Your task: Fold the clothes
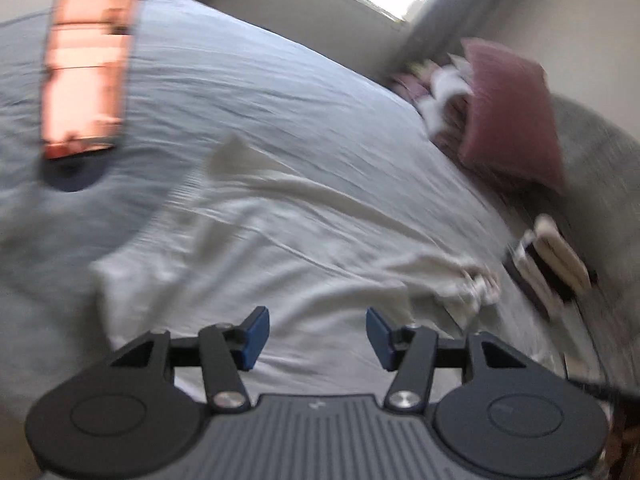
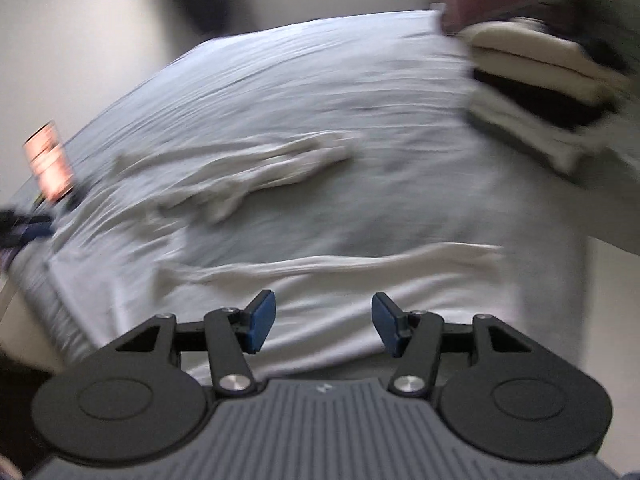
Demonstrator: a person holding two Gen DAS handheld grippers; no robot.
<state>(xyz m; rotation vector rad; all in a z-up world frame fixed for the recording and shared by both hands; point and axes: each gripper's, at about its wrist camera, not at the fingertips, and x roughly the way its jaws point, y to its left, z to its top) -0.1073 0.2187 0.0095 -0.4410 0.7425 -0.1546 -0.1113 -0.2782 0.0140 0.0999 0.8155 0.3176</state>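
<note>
A pale cream garment (image 1: 288,240) lies spread and wrinkled on the grey bedsheet (image 1: 240,92), with a bunched end (image 1: 476,284) at the right. My left gripper (image 1: 318,338) hovers over its near part, blue pads apart, nothing between them. In the right wrist view the same garment (image 2: 248,184) lies rumpled across the sheet (image 2: 320,80), with a long fold (image 2: 360,264) just ahead of my right gripper (image 2: 323,328). That gripper is open too and holds nothing. Both views are blurred by motion.
A stack of folded clothes, cream and black (image 1: 552,264) (image 2: 536,80), sits at the bed's right side. A pink pillow (image 1: 508,112) leans behind it. A phone with a lit orange screen (image 1: 88,72) (image 2: 48,160) stands on a dark base at the left.
</note>
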